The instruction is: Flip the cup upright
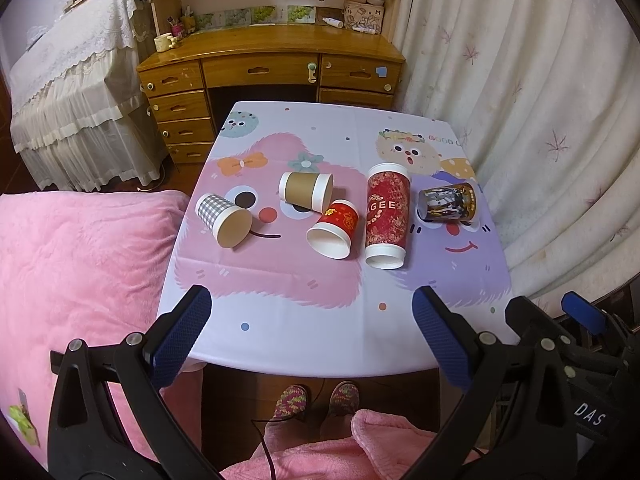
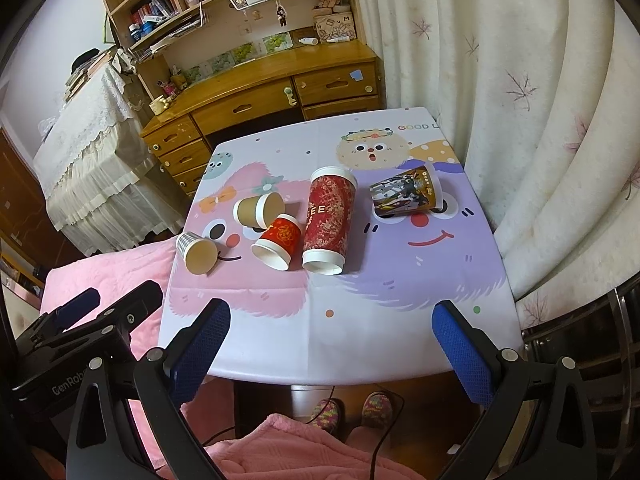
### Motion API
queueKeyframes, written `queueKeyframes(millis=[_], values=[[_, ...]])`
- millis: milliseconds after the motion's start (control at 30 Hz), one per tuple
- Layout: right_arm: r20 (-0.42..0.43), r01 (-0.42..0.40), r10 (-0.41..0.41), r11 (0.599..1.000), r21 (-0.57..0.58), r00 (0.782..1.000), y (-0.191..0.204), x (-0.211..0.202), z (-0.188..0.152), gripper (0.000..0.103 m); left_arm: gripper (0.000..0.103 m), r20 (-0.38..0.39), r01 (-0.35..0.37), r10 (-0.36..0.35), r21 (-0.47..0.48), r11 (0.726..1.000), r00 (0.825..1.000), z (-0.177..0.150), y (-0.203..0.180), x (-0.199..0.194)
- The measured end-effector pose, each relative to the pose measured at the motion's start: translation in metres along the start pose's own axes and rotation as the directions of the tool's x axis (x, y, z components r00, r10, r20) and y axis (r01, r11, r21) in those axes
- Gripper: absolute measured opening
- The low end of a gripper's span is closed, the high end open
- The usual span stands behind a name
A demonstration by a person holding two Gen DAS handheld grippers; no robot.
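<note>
Both tongs are hanging back at the near edge of the desk, and I've got nothing in either one. Left tongs (image 1: pixel 312 312) are spread wide with only the cartoon tablecloth between the blue pads; right tongs (image 2: pixel 332 320) are just as wide and just as bare.

So where do I stand? From what I can see, I'm at the very start: every cup on the pink-and-lilac cartoon-print desk (image 1: pixel 320 340) is lying on its side, none upright.

Running them big to small: the tall red patterned paper cup with white rims (image 1: pixel 387 215) lies lengthwise in the middle, mouth toward me. Well to its right, apart from it, the dark glossy printed cup (image 1: pixel 448 202) lies crosswise. Left of the tall one, the brown kraft paper cup with white rim (image 1: pixel 306 191) sits farther back, and the short red cup with gold print (image 1: pixel 334 228) seems to touch it, mouth facing me. Off on the left by itself, the small grey gingham paper cup (image 1: pixel 222 220) lies tilted, brown inside showing.

All of it's left to do: reach in, close on a cup, turn it onto its base. My judgement: the gingham one is the cleanest pick for my left side, nothing crowding it.
</note>
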State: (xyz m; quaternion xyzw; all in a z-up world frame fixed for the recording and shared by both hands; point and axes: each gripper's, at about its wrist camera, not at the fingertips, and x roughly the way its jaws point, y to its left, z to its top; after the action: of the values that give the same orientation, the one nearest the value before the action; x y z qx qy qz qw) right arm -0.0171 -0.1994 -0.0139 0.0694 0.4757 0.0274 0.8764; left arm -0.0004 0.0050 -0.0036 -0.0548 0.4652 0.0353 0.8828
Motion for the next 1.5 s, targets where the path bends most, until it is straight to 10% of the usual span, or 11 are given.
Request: queueKeyframes(millis=[900,1500], values=[[0.033,-0.039,0.040,0.999,-0.034,0.999,-0.029,-0.001,0.027,0.103,0.099,-0.006,-0.003,0.003,-0.097,0.995,1.000,0.015,-0.009,0.006],[-0.003,-0.025,0.024,0.972,-0.234,1.000,-0.008,0.083,0.007,0.103,0.099,-0.206,0.046,-0.081,-0.166,0.985,0.975,-0.008,0.038,0.059]])
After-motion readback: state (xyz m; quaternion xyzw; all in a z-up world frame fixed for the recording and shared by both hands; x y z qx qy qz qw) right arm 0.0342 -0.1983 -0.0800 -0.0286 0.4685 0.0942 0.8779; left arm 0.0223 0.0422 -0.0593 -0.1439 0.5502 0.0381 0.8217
